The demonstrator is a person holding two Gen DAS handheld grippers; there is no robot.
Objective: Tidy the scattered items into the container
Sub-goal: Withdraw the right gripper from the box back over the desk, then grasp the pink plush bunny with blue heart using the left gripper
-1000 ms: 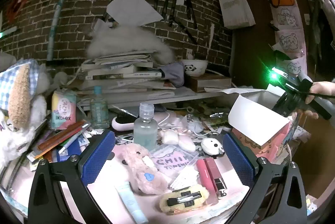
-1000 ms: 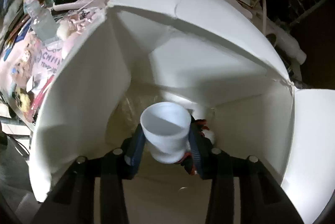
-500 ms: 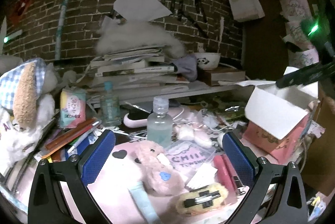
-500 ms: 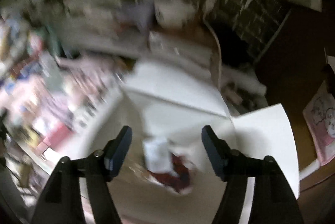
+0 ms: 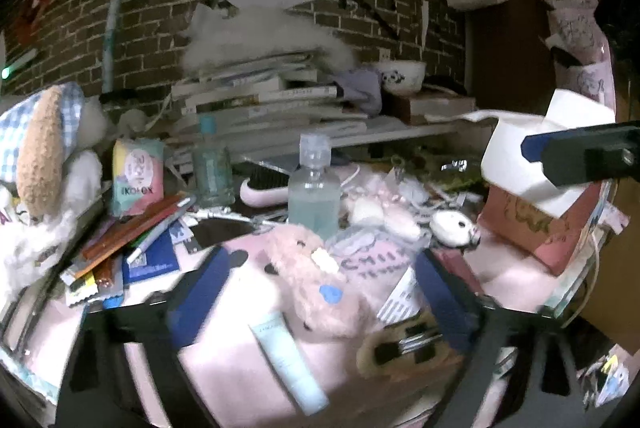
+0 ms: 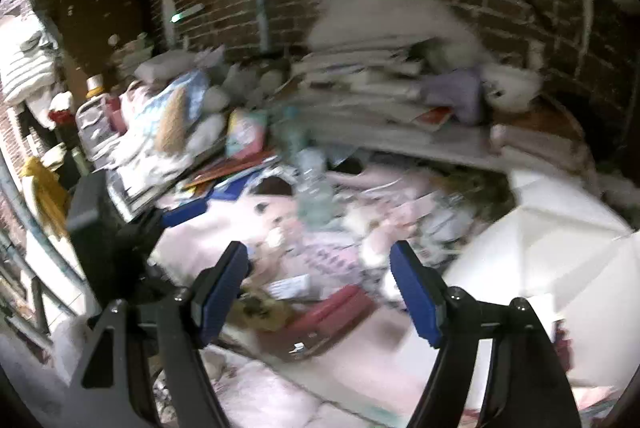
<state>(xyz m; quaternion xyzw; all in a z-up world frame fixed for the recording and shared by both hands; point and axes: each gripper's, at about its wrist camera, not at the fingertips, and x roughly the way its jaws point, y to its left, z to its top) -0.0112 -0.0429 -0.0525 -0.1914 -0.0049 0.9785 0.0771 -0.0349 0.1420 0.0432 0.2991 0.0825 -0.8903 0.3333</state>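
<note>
Blue-padded left gripper point(image 5: 316, 292) hangs spread and empty above a pink plush point(image 5: 316, 280); right gripper point(image 6: 320, 292) likewise gapes, holding nothing, white-flapped box point(image 6: 552, 260) at its three o'clock.

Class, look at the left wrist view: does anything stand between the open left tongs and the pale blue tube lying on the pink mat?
Nothing visible does. The pale blue tube lies on the pink mat just below the open left tongs. The pink plush toy lies close on its right, mostly beside the tube rather than over it.
</note>
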